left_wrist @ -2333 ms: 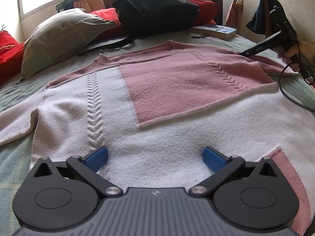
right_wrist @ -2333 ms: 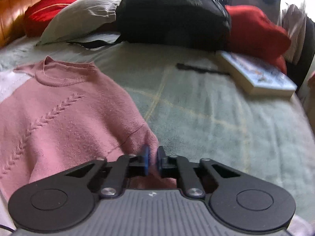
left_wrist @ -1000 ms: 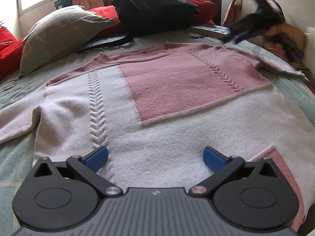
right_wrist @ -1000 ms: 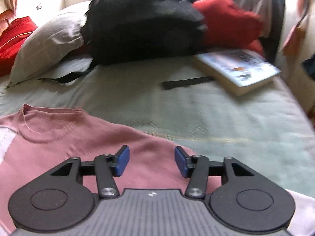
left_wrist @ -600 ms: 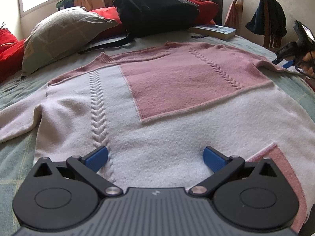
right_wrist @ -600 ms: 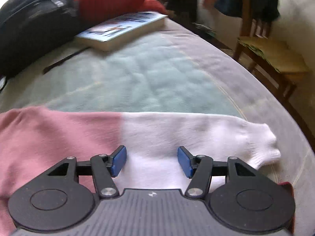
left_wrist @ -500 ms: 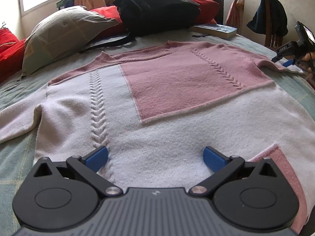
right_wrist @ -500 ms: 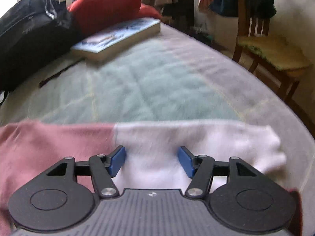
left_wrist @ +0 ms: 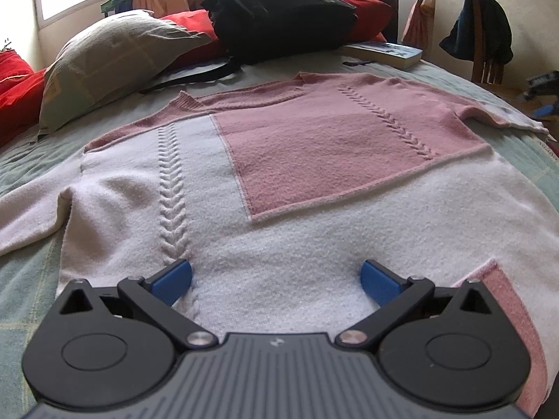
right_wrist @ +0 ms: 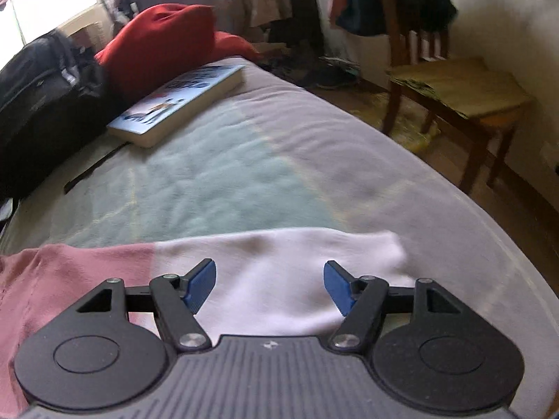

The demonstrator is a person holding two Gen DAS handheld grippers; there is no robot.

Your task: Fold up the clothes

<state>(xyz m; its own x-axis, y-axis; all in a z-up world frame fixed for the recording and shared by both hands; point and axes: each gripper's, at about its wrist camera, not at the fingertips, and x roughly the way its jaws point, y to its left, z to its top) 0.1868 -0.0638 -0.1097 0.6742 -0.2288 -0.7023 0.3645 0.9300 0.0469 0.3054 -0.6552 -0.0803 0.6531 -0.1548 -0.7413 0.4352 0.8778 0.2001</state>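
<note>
A pink and white knitted sweater point(left_wrist: 314, 160) lies spread flat on the bed, neck towards the pillows. My left gripper point(left_wrist: 276, 281) is open, hovering low over the white hem area with nothing between its blue pads. In the right wrist view the sweater's right sleeve point(right_wrist: 279, 262) lies stretched out, pink turning white towards the cuff. My right gripper point(right_wrist: 269, 284) is open just above the white part of that sleeve, holding nothing. The right gripper also shows as a blur at the far right edge point(left_wrist: 541, 97) of the left wrist view.
A black backpack point(left_wrist: 276, 10), a grey pillow point(left_wrist: 115, 56) and red cushions point(left_wrist: 17, 94) crowd the head of the bed. A book point(right_wrist: 178, 101) lies near the backpack. A wooden chair point(right_wrist: 454, 104) stands beside the bed's right edge point(right_wrist: 471, 209).
My right gripper let go of the sweater's shoulder, opened, and swung right along the sleeve to its white end, opening wider. The left gripper has stayed still and open.
</note>
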